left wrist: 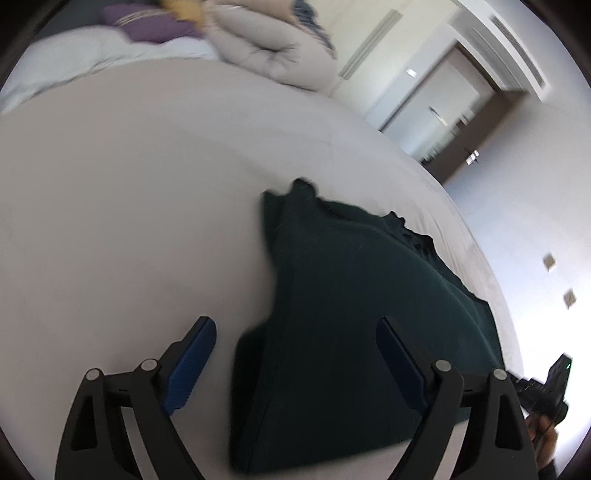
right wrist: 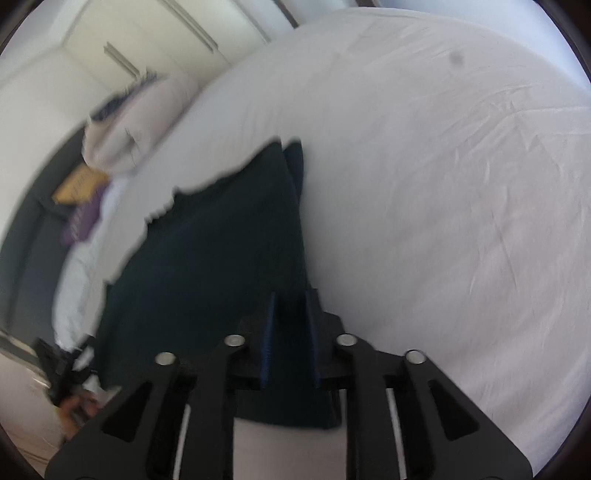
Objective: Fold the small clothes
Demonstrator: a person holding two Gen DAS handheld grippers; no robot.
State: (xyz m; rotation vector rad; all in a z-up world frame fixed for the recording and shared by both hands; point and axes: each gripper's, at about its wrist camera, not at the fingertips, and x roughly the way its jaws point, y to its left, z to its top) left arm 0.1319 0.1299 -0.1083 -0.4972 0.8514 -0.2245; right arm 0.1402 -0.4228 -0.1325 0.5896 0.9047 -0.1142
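Spread wide, the left gripper (left wrist: 295,354) hangs over a dark green garment (left wrist: 351,314) lying on a pale bed sheet (left wrist: 129,221). Its blue pads (left wrist: 192,365) stand well apart, one over bare sheet and the other over the cloth, and neither presses on anything. At the far end of the bed sit a beige bundled duvet (left wrist: 266,51) and a purple cloth (left wrist: 155,26). Low at the right edge, the other gripper's black body shows, blurred.

From the right wrist view, the right gripper (right wrist: 291,332) has its jaws only narrowly parted, above the near right corner of the same garment (right wrist: 207,258). Dark cloth fills the gap between the blue pads (right wrist: 267,343), but blur hides whether they pinch it. The garment stretches away to the left across the wrinkled white sheet (right wrist: 443,184).
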